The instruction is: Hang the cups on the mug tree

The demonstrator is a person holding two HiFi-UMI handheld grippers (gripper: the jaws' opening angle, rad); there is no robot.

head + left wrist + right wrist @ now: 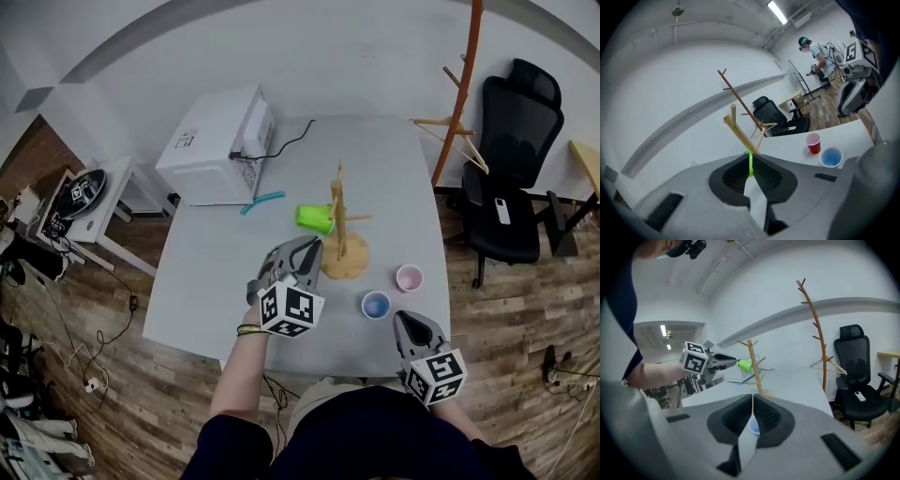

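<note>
A wooden mug tree (339,192) stands near the middle of the grey table (216,281). A green cup (314,218) hangs tilted at its left side, level with a peg. My left gripper (315,244) reaches it from the near side, shut, with a thin strip of the green cup (749,164) pinched between the pads. The tree (740,133) rises just beyond the tips. A blue cup (376,305) and a pink cup (409,277) stand upright right of the tree's base. My right gripper (405,321) hovers shut and empty just near of the blue cup (753,427).
A white appliance (217,145) with a black cable sits at the table's far left, and a teal tool (262,202) lies in front of it. A wooden coat stand (459,103) and a black office chair (516,169) stand beyond the right edge. A person (813,51) is far off.
</note>
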